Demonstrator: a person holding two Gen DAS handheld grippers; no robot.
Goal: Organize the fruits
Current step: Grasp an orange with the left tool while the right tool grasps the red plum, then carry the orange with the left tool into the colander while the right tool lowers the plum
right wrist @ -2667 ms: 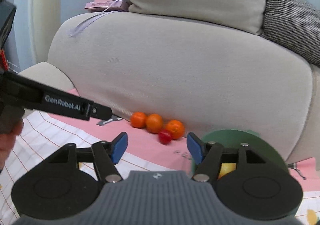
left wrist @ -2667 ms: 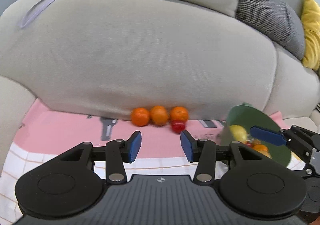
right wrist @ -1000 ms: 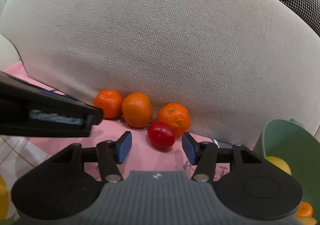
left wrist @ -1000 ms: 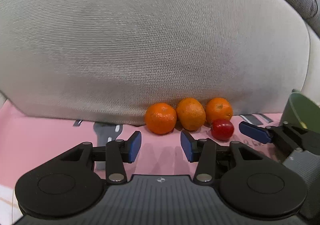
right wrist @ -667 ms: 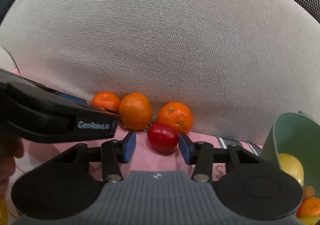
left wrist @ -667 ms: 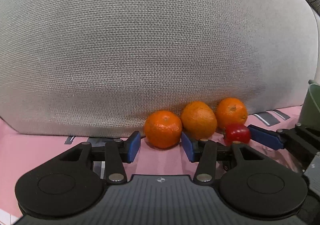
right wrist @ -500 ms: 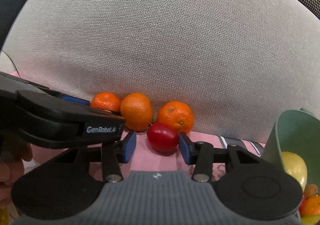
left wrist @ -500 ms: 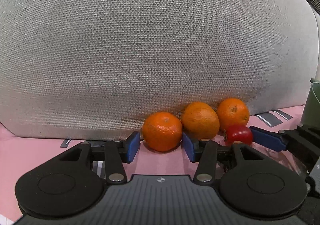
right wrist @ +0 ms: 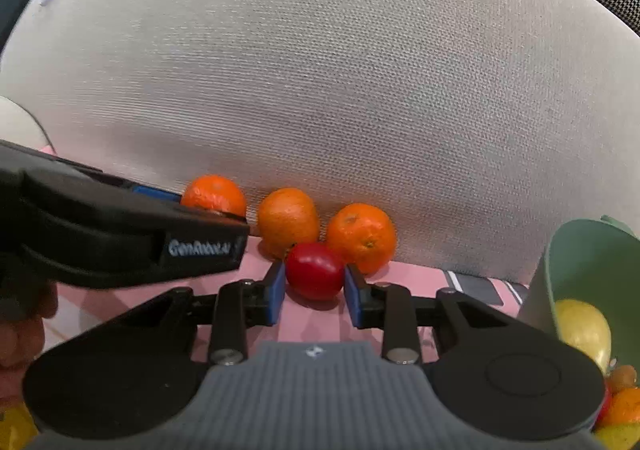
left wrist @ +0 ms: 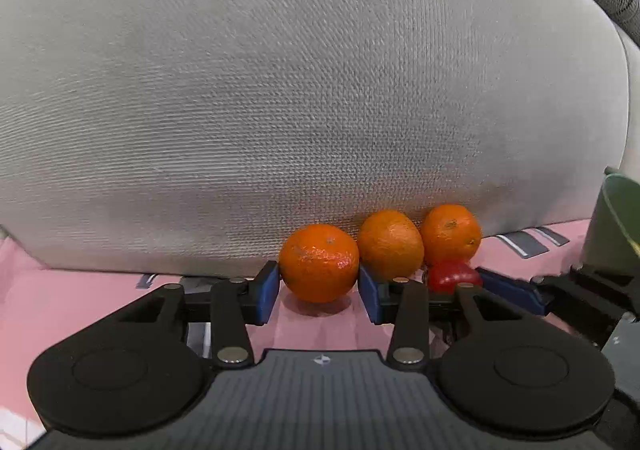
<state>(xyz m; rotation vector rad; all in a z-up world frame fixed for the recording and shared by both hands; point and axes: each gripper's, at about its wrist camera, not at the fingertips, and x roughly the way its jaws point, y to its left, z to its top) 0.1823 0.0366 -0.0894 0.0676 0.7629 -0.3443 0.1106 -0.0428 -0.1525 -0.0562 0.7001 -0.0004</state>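
Two hand-held grippers work side by side at the foot of a grey sofa cushion (left wrist: 280, 89), where three oranges sit in a row on a pink cloth (left wrist: 80, 298); the left gripper (left wrist: 318, 292) has its blue fingers (left wrist: 267, 292) on either side of the leftmost orange (left wrist: 319, 262), closing in and touching its skin at both flanks; the middle orange (left wrist: 390, 244) and the right orange (left wrist: 450, 234) rest against the cushion just beside it, each touching its neighbour; the right gripper (right wrist: 314, 292) is closing its fingers (right wrist: 276, 292) on a small red fruit (right wrist: 315, 270), which lies on the cloth in front of the gap between the middle and right oranges, the pads pressed to both its sides; at the right edge a tilted green bowl (right wrist: 580, 262) holds a yellow fruit (right wrist: 582, 330) and other pieces; part of a person's hand (right wrist: 20, 334) shows at the left edge behind the left gripper's body.
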